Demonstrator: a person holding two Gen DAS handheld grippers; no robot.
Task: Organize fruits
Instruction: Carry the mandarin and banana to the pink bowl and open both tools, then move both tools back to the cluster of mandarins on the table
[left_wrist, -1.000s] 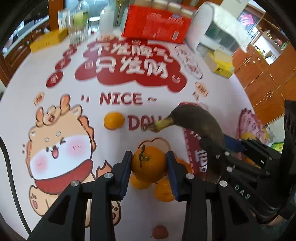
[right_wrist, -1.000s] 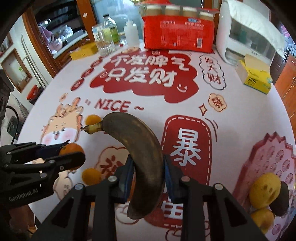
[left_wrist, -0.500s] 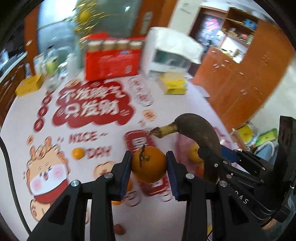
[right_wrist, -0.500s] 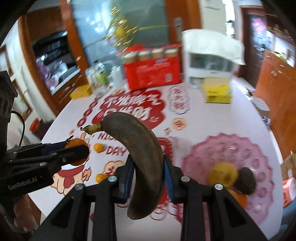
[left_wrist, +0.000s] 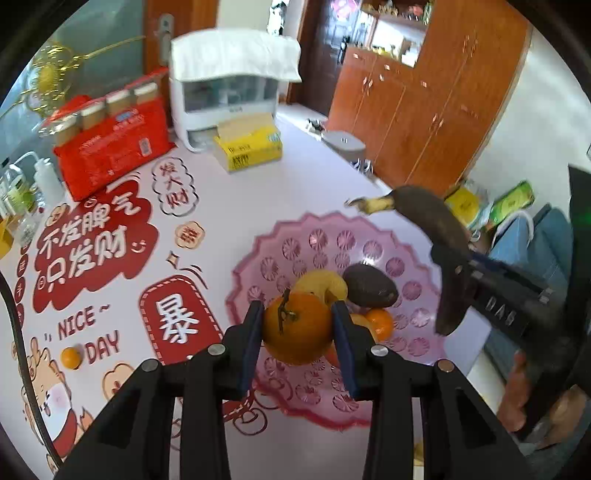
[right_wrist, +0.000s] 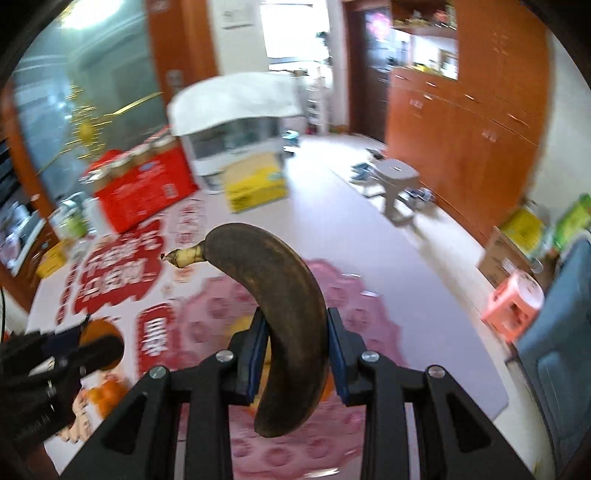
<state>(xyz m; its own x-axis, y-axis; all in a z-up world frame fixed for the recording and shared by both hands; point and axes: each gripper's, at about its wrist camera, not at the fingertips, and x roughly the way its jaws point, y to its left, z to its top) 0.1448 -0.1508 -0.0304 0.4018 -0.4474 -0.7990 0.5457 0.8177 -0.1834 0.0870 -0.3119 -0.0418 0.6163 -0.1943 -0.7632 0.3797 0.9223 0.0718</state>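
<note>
The left gripper (left_wrist: 298, 329) was closed on a stemmed orange (left_wrist: 297, 326), held in the air above the near side of the pink plate (left_wrist: 321, 236). The right gripper (right_wrist: 295, 350) was clamped on a blackened banana (right_wrist: 280, 310), its pale stem end pointing away over the plate; in the left wrist view the same banana (left_wrist: 436, 236) hung over the plate's right edge, and the letters "DAS" showed on the right gripper's body (the rest was out of sight).

In the plate lay a yellow fruit (left_wrist: 321, 282), a dark brown fruit (left_wrist: 369, 284) touching it, and a small orange (left_wrist: 380, 323) just beside them. Left of the plate, the tablecloth (left_wrist: 314, 184) carried "NICE ~ DAY", the large character "暴" and a red cloud of white Chinese characters. A small orange fruit (left_wrist: 71, 357) sat on the cloth well to the plate's left, beside "DAY". Beyond the plate stood a yellow box (left_wrist: 251, 147), a red package (left_wrist: 110, 144) and a white appliance (left_wrist: 225, 96); their labels were too blurred to read.
</note>
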